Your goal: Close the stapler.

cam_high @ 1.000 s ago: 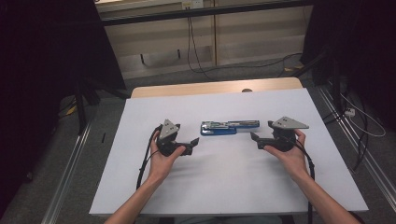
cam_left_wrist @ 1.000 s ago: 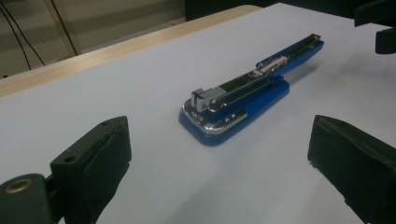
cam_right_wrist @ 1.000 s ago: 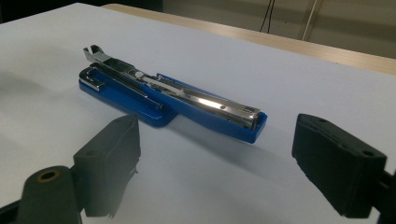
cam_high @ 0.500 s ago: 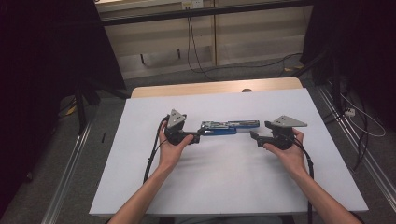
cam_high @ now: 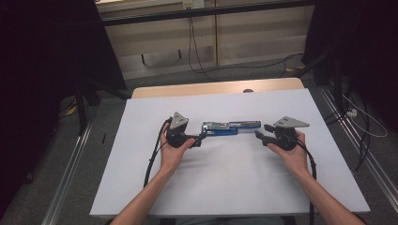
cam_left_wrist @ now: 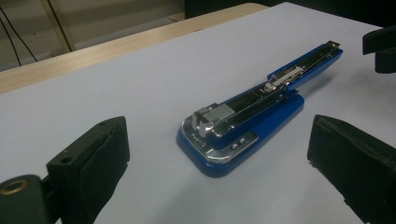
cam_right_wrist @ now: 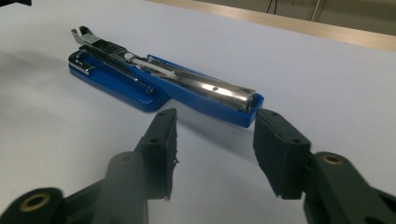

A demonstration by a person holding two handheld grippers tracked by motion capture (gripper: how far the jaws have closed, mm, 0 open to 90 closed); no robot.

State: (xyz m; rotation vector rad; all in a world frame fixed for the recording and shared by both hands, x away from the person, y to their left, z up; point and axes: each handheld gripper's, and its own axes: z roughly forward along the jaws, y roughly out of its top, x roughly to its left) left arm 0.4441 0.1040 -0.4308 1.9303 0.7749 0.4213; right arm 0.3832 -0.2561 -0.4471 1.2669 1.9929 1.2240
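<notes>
Both tools are closing in on the opened blue stapler (cam_high: 231, 128), which lies flat mid-counter (cam_high: 225, 183), long axis running side to side between them. The left tool (cam_left_wrist: 219, 186) gapes wide around the broad base end; the right tool (cam_right_wrist: 215, 140) has just been narrowing, half open, empty, short of the slim tip. Next, I judge, each must advance and pinch its end.

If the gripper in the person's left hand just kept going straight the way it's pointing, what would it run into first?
Most likely the blue stapler: its wide end lies straight ahead of the left gripper, centred between the open jaws, with only bare white table cover before it. Depth is hard to judge.
</notes>
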